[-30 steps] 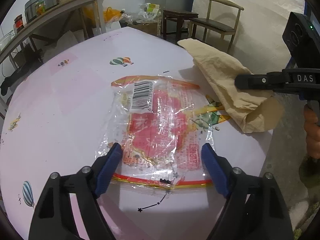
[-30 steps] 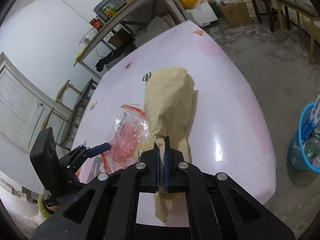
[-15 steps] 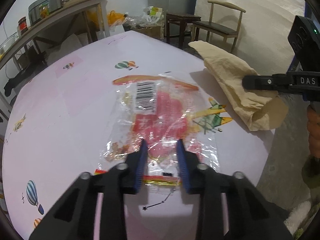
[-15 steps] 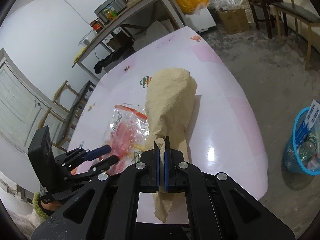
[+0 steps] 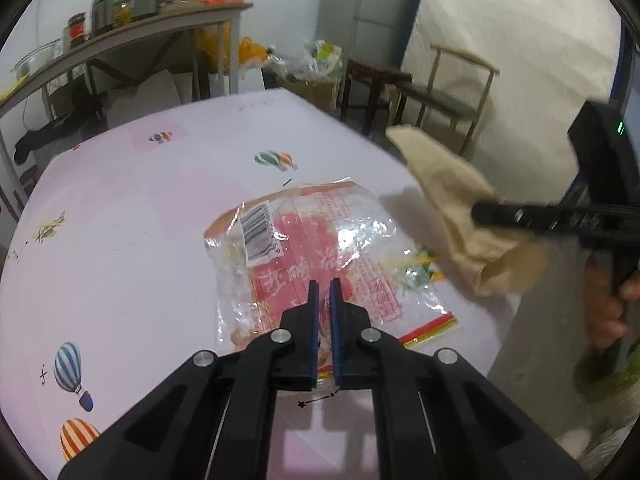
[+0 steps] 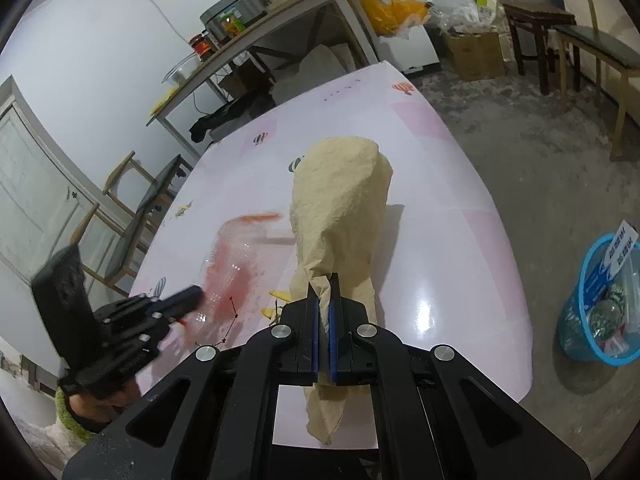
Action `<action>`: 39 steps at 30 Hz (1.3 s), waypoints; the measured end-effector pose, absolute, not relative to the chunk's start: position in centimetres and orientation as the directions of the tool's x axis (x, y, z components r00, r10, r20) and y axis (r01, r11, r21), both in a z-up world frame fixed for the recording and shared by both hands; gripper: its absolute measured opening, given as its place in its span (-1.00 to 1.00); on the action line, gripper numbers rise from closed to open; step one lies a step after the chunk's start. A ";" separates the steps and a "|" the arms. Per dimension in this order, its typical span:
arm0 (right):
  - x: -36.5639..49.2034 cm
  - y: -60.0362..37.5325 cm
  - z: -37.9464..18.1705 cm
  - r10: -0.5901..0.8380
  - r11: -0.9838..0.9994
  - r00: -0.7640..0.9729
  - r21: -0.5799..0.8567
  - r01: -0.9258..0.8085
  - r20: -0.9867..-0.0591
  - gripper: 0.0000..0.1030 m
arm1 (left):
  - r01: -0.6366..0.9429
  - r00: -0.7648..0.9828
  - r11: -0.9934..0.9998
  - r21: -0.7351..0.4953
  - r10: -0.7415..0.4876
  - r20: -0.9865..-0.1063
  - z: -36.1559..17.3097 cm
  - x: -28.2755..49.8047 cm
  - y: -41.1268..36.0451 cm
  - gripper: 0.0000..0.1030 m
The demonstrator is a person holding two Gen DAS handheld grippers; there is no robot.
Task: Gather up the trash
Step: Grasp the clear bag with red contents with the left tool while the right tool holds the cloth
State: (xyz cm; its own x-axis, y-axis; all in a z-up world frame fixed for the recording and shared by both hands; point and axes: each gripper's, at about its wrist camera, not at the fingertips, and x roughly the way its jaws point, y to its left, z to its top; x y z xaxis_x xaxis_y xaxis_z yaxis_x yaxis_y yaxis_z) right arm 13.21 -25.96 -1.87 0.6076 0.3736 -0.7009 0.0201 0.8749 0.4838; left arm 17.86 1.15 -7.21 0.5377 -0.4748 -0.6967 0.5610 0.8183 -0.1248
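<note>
though blurred, left tool [image 5: 324, 292] seemingly clamped on wrapper [image 5: 316, 252], right tool [image 6: 324, 292] on paper bag [image 6: 340, 208].

One clear plastic wrapper [image 5: 316, 256], one tan paper bag [image 6: 340, 216], one blue bin [image 6: 604, 300], two tools [image 5: 324, 292] [image 6: 324, 286]

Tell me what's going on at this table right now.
A person holding a gripper in each hand is collecting trash from a pink table. The left gripper is shut on the near edge of a clear plastic wrapper with red print. The right gripper is shut on a crumpled tan paper bag, which looks raised off the table. A blue waste basket stands on the floor to the right.
</note>
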 end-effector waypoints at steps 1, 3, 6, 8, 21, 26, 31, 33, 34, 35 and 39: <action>13.2 -25.9 -1.8 0.376 0.875 0.608 0.485 0.017 -0.699 -0.95 | 0.558 0.543 0.819 -0.130 -0.479 -0.690 -6.9 17.7 1.4 -0.92; 13.3 -25.7 -1.6 0.379 0.874 0.609 0.485 0.010 -0.696 -0.95 | 0.552 0.556 0.823 -0.133 -0.483 -0.676 -6.2 17.5 1.8 -0.93; 13.2 -25.5 -1.2 0.380 0.876 0.616 0.482 -0.001 -0.690 -0.95 | 0.544 0.572 0.827 -0.139 -0.487 -0.660 -5.4 17.2 2.2 -0.93; 13.2 -25.4 -1.0 0.380 0.877 0.621 0.481 -0.005 -0.685 -0.95 | 0.543 0.578 0.827 -0.143 -0.492 -0.651 -4.9 17.1 2.3 -0.93; 13.0 -25.5 -1.4 0.386 0.870 0.607 0.492 0.011 -0.695 -0.95 | 0.610 0.507 0.774 -0.170 -0.546 -0.667 -5.8 16.3 1.6 -0.47; 13.4 -25.6 -1.6 0.392 0.864 0.603 0.503 0.018 -0.695 -0.95 | 0.674 0.495 0.734 -0.080 -0.529 -0.689 -6.4 14.3 0.7 0.22; 13.5 -25.9 -2.1 0.403 0.854 0.600 0.520 0.024 -0.691 -0.95 | 0.683 0.506 0.731 0.006 -0.466 -0.726 -7.6 13.1 0.1 0.61; 13.5 -26.0 -2.2 0.410 0.848 0.598 0.529 0.028 -0.689 -0.95 | 0.666 0.533 0.744 0.059 -0.419 -0.735 -8.3 13.2 -0.1 0.63; 13.5 -26.1 -2.3 0.412 0.846 0.597 0.532 0.030 -0.688 -0.95 | 0.665 0.534 0.743 0.075 -0.403 -0.743 -8.6 13.5 -0.2 0.64; 13.5 -26.2 -2.4 0.415 0.843 0.597 0.537 0.033 -0.687 -0.94 | 0.669 0.526 0.739 0.084 -0.390 -0.756 -9.1 13.5 -0.4 0.63; 13.3 -26.6 -2.6 0.418 0.837 0.597 0.546 0.040 -0.685 -0.94 | 0.676 0.487 0.735 0.058 -0.387 -0.783 -10.4 14.2 -0.3 0.64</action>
State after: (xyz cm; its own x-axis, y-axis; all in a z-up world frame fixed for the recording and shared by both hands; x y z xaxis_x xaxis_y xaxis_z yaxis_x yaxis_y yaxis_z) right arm 13.31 -26.55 -2.59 0.5967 0.4179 -0.6850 0.0403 0.8370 0.5457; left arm 14.21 -0.32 -10.42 0.4874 -0.3868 -0.7828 0.6760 0.7346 0.0579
